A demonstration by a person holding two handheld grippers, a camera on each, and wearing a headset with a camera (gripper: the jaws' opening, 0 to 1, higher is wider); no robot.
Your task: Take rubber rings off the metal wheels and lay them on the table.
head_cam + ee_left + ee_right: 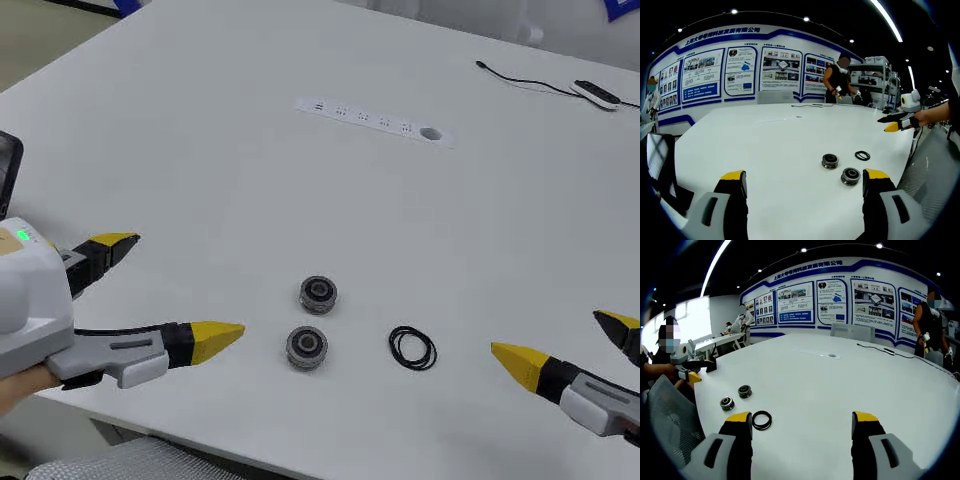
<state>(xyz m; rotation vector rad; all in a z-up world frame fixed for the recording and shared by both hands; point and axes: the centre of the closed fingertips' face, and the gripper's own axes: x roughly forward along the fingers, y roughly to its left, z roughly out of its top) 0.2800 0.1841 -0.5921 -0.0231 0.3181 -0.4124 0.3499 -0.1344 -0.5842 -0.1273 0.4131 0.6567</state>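
Note:
Two metal wheels lie flat on the white table (250,180), one (318,294) just behind the other (306,346). Black rubber rings (412,348) lie loose on the table right of the nearer wheel. My left gripper (175,292) stands open at the left, its yellow tips pointing toward the wheels, nothing between them. My right gripper (565,345) is open at the lower right, beyond the rings. The left gripper view shows the wheels (830,161) (850,176) and rings (862,155) ahead of its jaws; the right gripper view has the rings (762,420) by its left fingertip.
A white power strip (375,120) lies across the far middle of the table. A black cable with a small device (597,94) sits at the far right. A dark screen edge (8,170) shows at the left. The table's front edge runs close below the wheels.

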